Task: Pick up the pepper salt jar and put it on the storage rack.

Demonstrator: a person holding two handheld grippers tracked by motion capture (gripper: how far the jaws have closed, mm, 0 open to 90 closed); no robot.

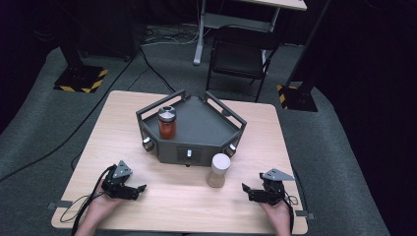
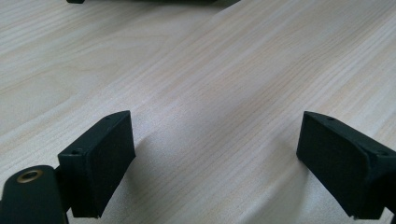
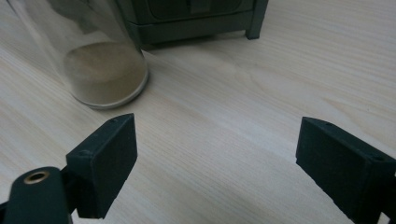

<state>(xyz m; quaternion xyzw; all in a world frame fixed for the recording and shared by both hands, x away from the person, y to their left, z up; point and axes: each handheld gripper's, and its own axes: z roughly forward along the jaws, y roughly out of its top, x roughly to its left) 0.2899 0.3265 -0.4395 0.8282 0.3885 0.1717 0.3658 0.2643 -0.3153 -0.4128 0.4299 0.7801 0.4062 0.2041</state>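
The right gripper (image 1: 251, 191) is resting low over the table (image 1: 177, 206) at its near right corner, jaws standing wide apart with nothing between them — in the right gripper view (image 3: 215, 158) bare wood is lying between the two black pads. The left gripper (image 1: 137, 191) is sitting at the near left, held in the person's left hand (image 1: 101, 206), and its jaws are likewise gaping over bare wood, as the left gripper view (image 2: 215, 163) is showing.

The jar nearest the right gripper is the pale jar (image 1: 218, 170), white-lidded and holding a beige powder. It is standing upright on the table, to the left of the right gripper and a little farther away, near it but not touching; in the right gripper view its base (image 3: 105, 74) is sitting just beyond the left jaw.

Just behind that jar the dark grey tray (image 1: 206, 129) is standing on short legs — a railed, angular stand at the middle of the table. On its far left part a red jar (image 1: 166, 123) with a silver cap is standing upright. Beyond the table, a black chair (image 1: 241, 56) is facing it.
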